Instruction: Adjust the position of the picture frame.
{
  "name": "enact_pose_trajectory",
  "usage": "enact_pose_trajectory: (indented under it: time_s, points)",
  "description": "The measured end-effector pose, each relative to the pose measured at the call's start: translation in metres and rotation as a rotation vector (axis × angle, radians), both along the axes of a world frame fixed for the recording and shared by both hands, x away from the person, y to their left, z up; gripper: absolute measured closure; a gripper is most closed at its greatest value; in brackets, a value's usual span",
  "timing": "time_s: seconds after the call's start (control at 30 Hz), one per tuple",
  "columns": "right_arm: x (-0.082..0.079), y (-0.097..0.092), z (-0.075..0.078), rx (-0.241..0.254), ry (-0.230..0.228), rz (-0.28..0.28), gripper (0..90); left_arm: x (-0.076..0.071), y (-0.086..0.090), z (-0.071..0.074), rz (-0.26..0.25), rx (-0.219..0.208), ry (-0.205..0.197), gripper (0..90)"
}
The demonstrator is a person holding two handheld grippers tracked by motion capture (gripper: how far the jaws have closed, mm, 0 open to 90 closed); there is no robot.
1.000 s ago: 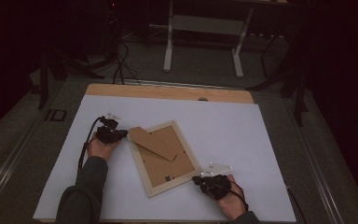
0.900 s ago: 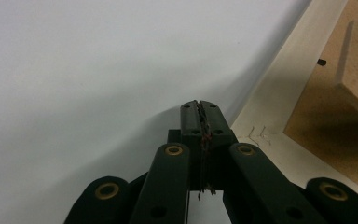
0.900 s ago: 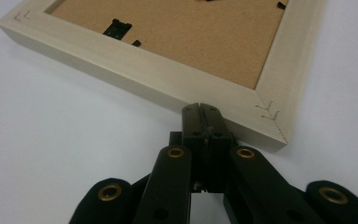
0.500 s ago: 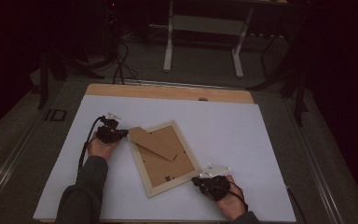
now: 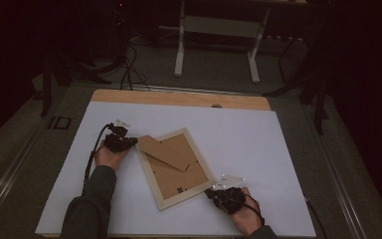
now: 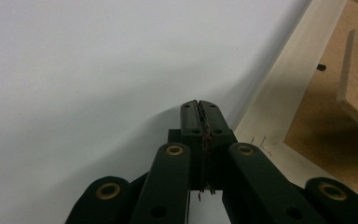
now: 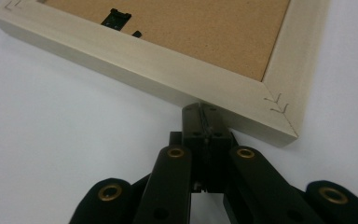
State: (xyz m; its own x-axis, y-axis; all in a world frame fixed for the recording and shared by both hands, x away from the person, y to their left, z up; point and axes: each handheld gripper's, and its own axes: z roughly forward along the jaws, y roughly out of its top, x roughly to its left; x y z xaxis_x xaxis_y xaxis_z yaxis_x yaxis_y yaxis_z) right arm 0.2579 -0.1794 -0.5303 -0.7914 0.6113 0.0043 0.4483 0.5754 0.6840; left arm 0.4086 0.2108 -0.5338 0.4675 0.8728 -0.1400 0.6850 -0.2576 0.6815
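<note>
Frame (image 5: 175,169) of pale wood lies face down and askew near the middle of the white surface (image 5: 288,164), its brown backing board uppermost. The stand flap (image 5: 165,152) lies folded across the upper left part of the back, and in the right gripper view a small black clip (image 7: 116,17) sits on the backing close to the near rail. The backing looks seated in the frame, so nothing seems to have been opened or lifted out yet.

At the frame's upper left corner the left claw (image 6: 200,106) rests on the surface with its jaws pressed together and nothing between them, the tip just beside the outer edge of the rail. At the opposite, lower right corner the right claw (image 7: 201,112) is likewise pressed shut and empty, its tip touching or all but touching the outer side of the rail near the mitred joint.

By my reading, the work stands at bracing or nudging the frame from two opposite corners. Any squaring, turning or opening of the back is yet to come.
</note>
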Motion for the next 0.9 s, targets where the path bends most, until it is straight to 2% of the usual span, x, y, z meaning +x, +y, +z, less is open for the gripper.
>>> enact_pose_trajectory:
  time_s: [0.27, 0.63, 0.8, 0.9]
  points:
    - [0.003, -0.001, -0.001, 0.014, 0.009, -0.028, 89.7, -0.005, 0.001, -0.003, 0.006, -0.022, -0.021, 90.0]
    - [0.005, -0.002, -0.001, 0.021, 0.012, -0.037, 89.7, -0.013, -0.002, -0.004, 0.001, -0.042, -0.019, 90.0]
    - [0.006, -0.004, -0.001, 0.021, 0.009, -0.048, 89.7, -0.017, -0.004, -0.003, -0.024, -0.033, -0.014, 90.0]
    - [0.009, -0.009, -0.001, 0.02, 0.01, -0.065, 89.7, -0.02, -0.003, -0.004, -0.04, -0.056, -0.014, 90.0]
